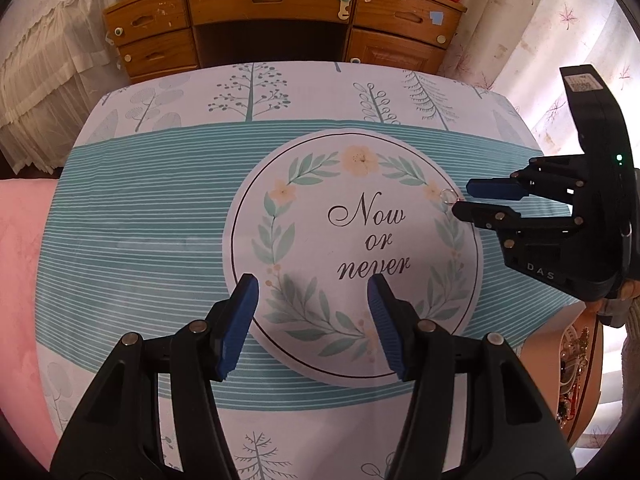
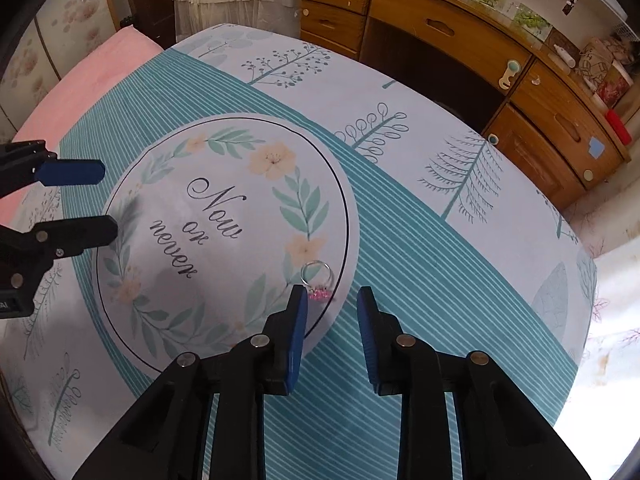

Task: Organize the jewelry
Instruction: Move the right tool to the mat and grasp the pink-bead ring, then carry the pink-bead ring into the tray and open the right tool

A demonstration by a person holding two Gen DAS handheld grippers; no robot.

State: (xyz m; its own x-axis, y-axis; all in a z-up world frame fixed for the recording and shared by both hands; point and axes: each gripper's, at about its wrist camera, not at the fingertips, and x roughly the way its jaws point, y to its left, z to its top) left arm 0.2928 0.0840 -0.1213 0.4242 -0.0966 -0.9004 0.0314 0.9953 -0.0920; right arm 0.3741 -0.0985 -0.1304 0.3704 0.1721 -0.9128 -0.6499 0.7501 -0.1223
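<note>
A thin silver ring with a pink stone (image 2: 317,280) lies on the tablecloth at the edge of the printed round emblem (image 2: 224,208). My right gripper (image 2: 331,300) is open, its fingertips just short of the ring, the stone beside the left blue pad (image 2: 297,336). In the left wrist view the ring (image 1: 448,196) shows tiny, just ahead of the right gripper (image 1: 460,199). My left gripper (image 1: 314,286) is open and empty over the emblem's lower part; it also shows in the right wrist view (image 2: 108,200).
A jewelry box (image 1: 576,376) with beads and chains sits at the table's right edge. A wooden desk with drawers (image 1: 276,12) stands beyond the table. A pink cloth (image 1: 20,248) lies to the left. Curtains (image 1: 520,40) hang at the right.
</note>
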